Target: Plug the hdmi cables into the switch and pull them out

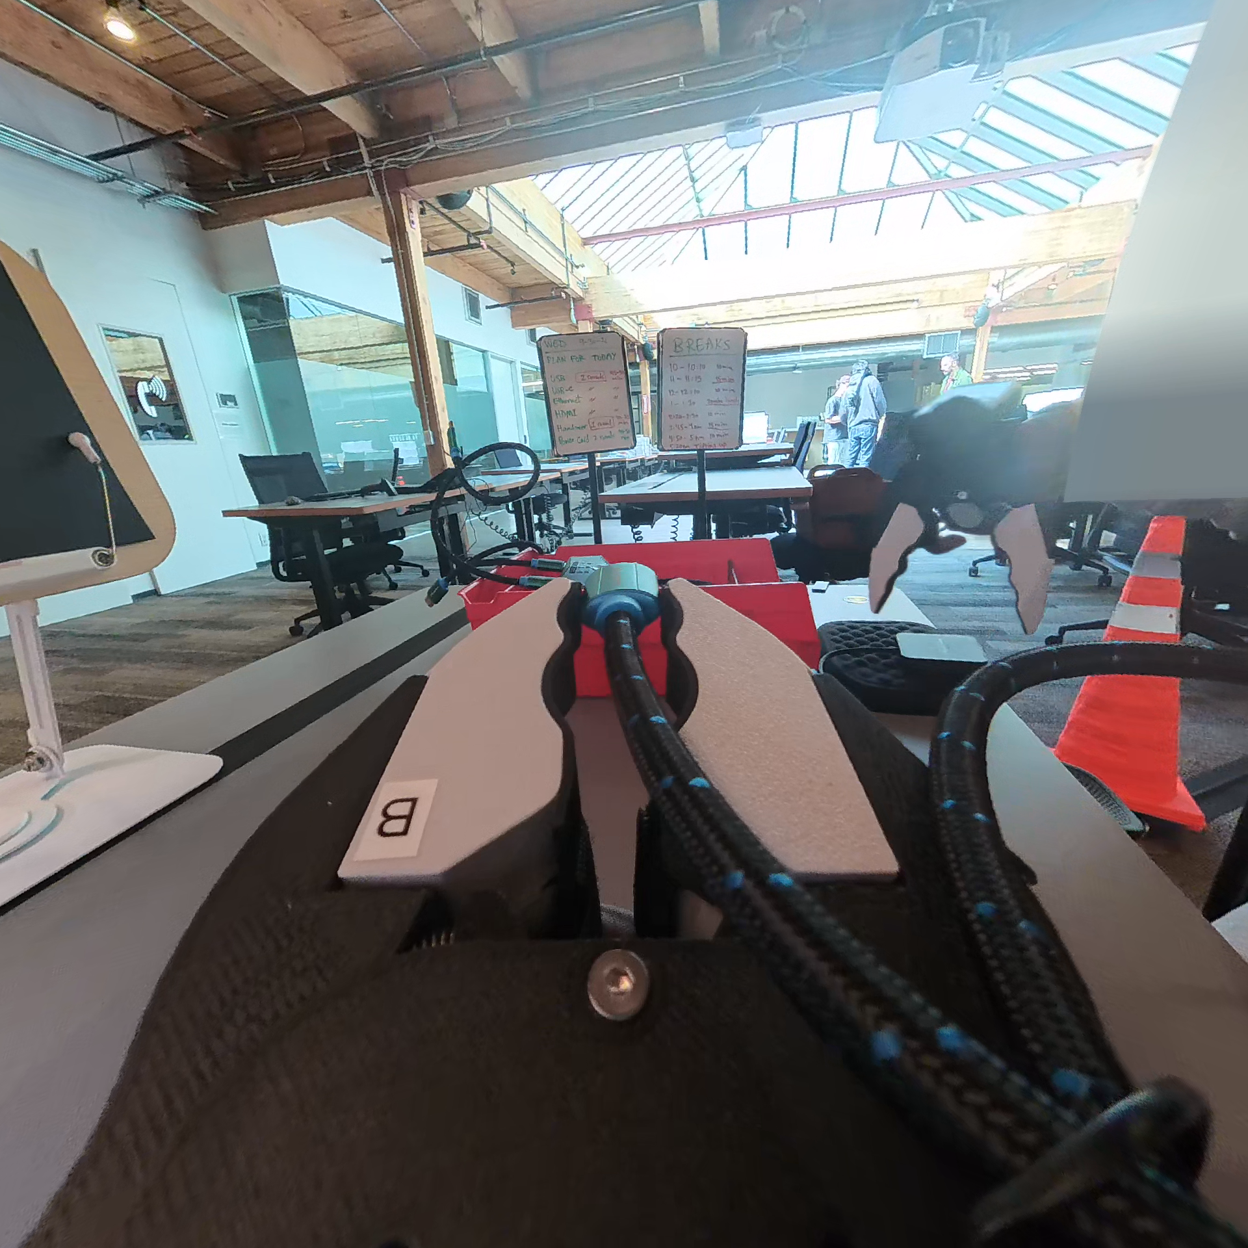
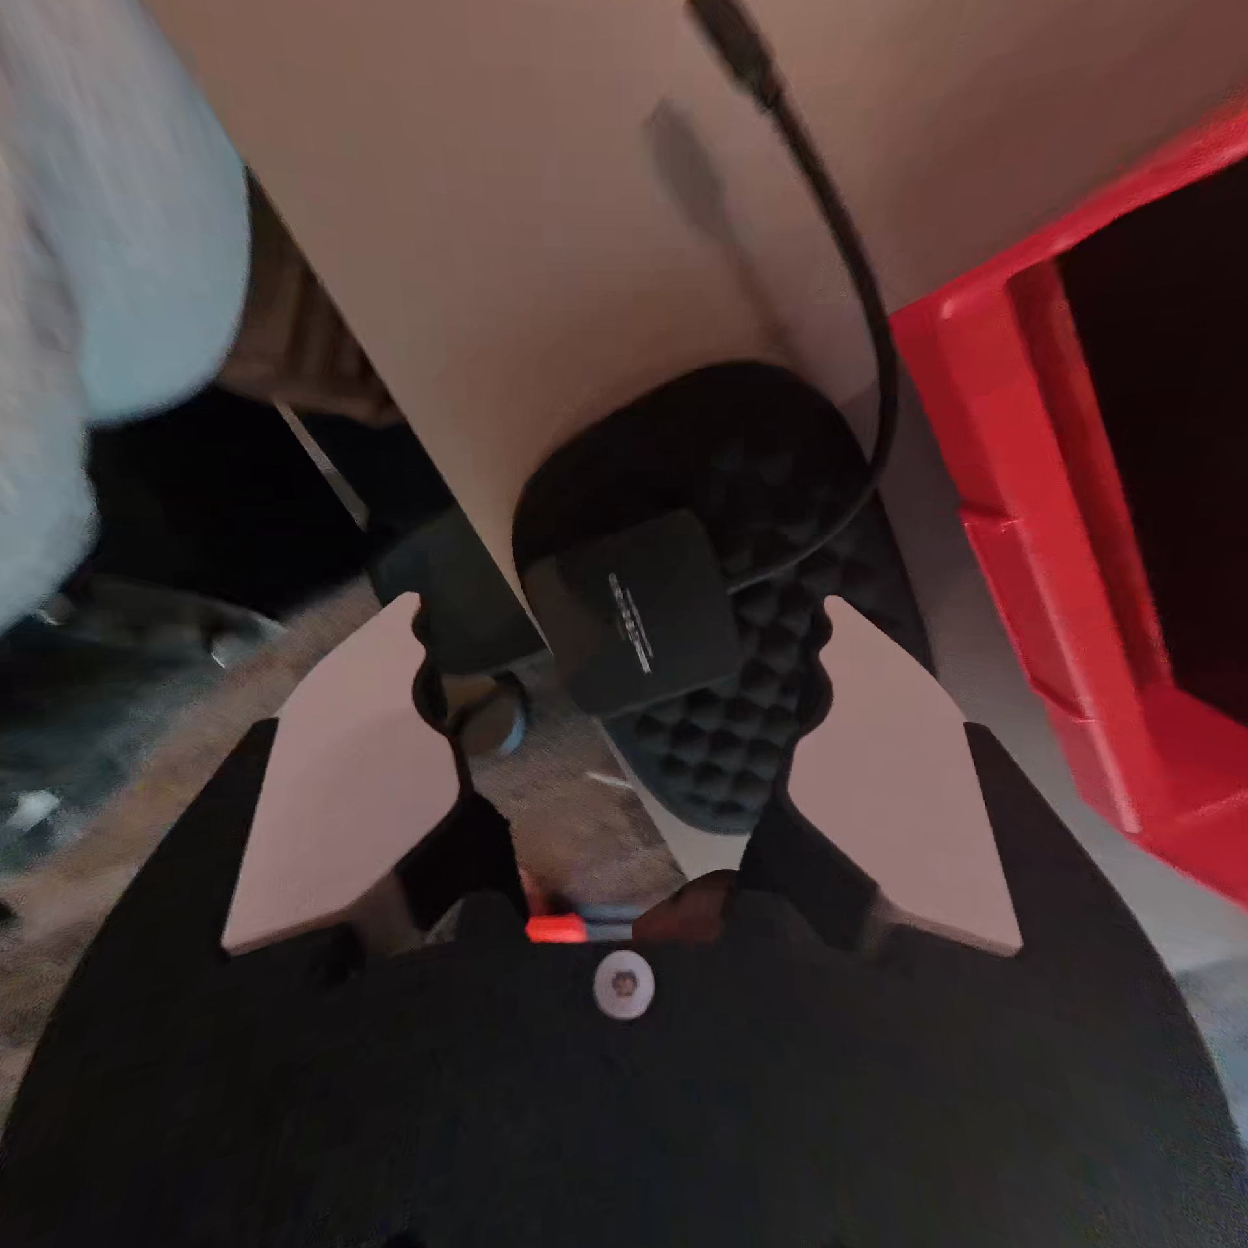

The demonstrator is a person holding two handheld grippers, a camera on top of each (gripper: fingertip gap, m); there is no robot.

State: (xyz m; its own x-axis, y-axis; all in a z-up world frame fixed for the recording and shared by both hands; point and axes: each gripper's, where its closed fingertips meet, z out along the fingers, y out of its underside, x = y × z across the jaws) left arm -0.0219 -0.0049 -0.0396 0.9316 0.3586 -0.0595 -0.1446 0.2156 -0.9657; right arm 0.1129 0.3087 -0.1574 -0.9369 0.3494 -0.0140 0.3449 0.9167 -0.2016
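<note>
Left gripper (image 1: 620,611): my fingers are pinched on the HDMI plug (image 1: 621,586), held out near the red bin (image 1: 763,601); its metal shell is rigid, a sound place to grip.
Braided cable (image 1: 729,810): thick and stiff; I judge it will spring back and tug at the plug.
Right gripper (image 2: 621,648): spread wide, holding nothing; it hovers above the switch (image 2: 648,621).
Switch: a small black box on a dimpled pad (image 2: 729,749), left of the bin; probably light, so brace its body.

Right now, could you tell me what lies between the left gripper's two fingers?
In the left wrist view, the left gripper is clamped on the HDMI cable's plug; its braided cable runs back between the fingers.
</note>
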